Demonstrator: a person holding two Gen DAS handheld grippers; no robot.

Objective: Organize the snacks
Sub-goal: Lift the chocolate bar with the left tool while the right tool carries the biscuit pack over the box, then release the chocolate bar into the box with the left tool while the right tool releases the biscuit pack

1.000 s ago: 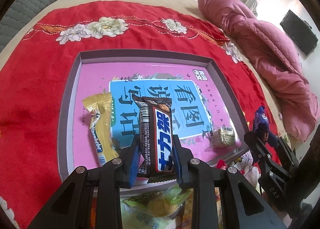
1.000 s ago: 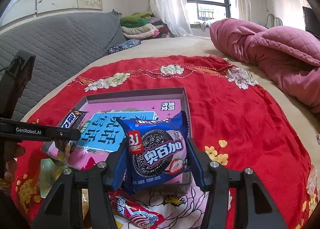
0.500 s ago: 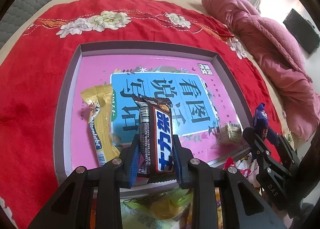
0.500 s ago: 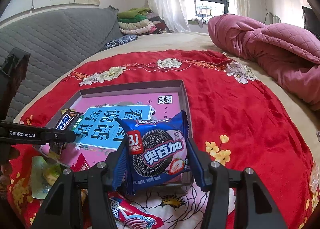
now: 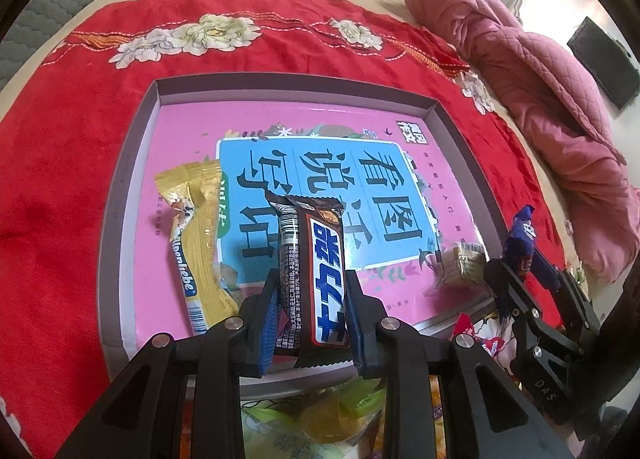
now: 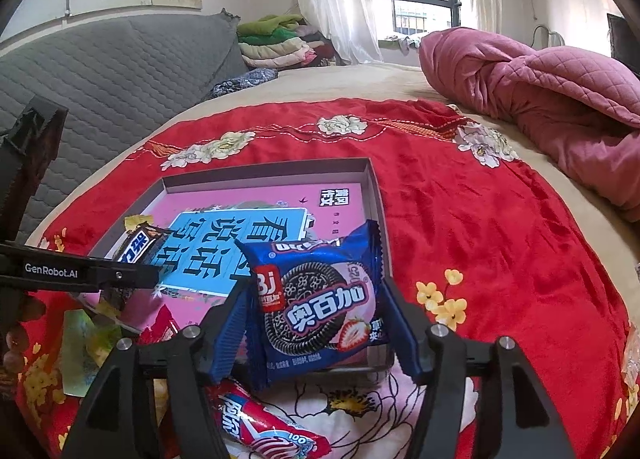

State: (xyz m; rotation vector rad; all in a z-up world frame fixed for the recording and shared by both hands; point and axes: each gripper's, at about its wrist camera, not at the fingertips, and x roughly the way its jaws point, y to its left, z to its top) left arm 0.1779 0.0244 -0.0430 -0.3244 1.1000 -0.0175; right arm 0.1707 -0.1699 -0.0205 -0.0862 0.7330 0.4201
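Note:
My left gripper (image 5: 311,301) is shut on a brown chocolate bar (image 5: 316,271) and holds it over the near edge of a shallow grey box (image 5: 132,163) with a pink and blue printed floor. A yellow snack packet (image 5: 198,243) lies in the box at the left, and a small wrapped snack (image 5: 464,263) at the right. My right gripper (image 6: 316,317) is shut on a blue sandwich-cookie pack (image 6: 320,307), held above the box's (image 6: 374,195) near right corner. The left gripper (image 6: 132,277) with the bar (image 6: 138,249) shows at the left of the right wrist view.
The box sits on a red flowered cloth (image 5: 60,179) on a bed. A red and white snack packet (image 6: 264,423) and a green-yellow packet (image 5: 320,415) lie on the cloth in front of the box. A pink quilt (image 6: 560,99) is bunched at the far right.
Both grippers have moved forward toward the box, each still holding its snack. The box looks larger and nearer in both views.

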